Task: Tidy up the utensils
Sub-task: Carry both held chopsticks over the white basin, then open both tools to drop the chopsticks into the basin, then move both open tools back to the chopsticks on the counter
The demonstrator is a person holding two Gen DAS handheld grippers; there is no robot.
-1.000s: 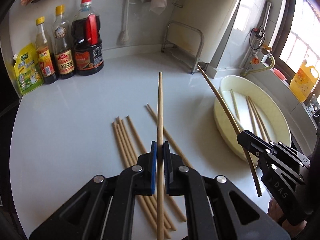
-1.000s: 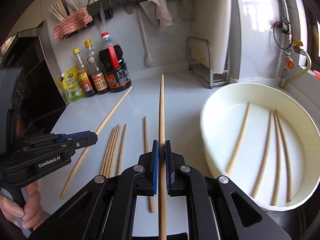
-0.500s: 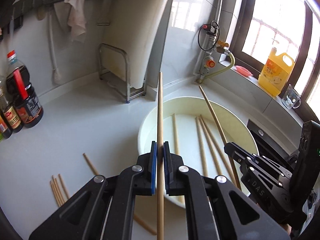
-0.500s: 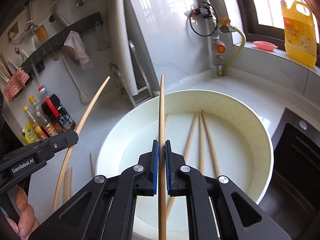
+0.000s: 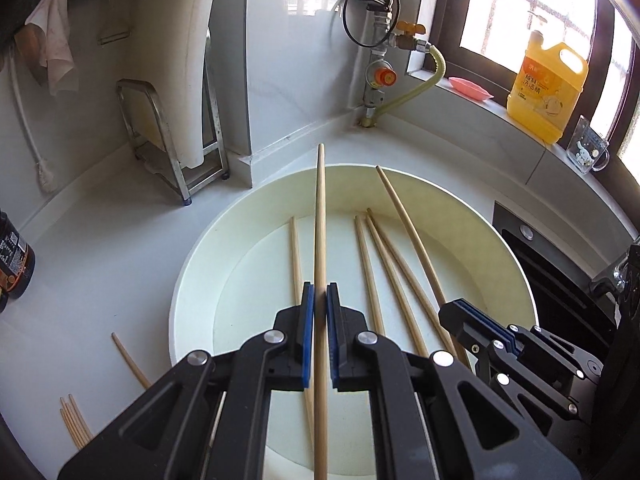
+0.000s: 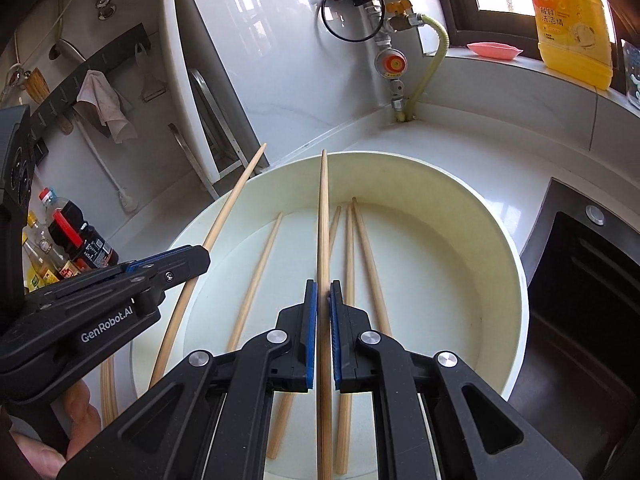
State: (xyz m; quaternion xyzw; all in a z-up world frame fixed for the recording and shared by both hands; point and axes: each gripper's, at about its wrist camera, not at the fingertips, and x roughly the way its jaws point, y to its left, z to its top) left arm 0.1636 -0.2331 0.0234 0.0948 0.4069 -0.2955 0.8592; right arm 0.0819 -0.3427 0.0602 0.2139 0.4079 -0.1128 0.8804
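My left gripper [image 5: 320, 292] is shut on a long wooden chopstick [image 5: 320, 220] and holds it over the cream round basin [image 5: 192, 276]. My right gripper [image 6: 323, 290] is shut on another chopstick [image 6: 323, 208], also over the basin [image 6: 508, 248]. Several chopsticks [image 5: 370, 264] lie flat on the basin floor; they also show in the right wrist view [image 6: 256, 276]. The right gripper [image 5: 460, 312] shows at lower right in the left wrist view with its chopstick [image 5: 404, 224]. The left gripper [image 6: 188, 260] shows at left in the right wrist view.
Loose chopsticks [image 5: 74, 424] lie on the white counter left of the basin. A metal rack [image 5: 168, 152] with a cutting board stands behind. Sauce bottles [image 6: 76, 236] stand far left. A dark sink [image 6: 592, 300] lies right of the basin. A yellow jug [image 5: 548, 84] is on the sill.
Both grippers have swung right from the counter's chopstick pile to above the basin, each still carrying its chopstick, and have come lower and closer over it.
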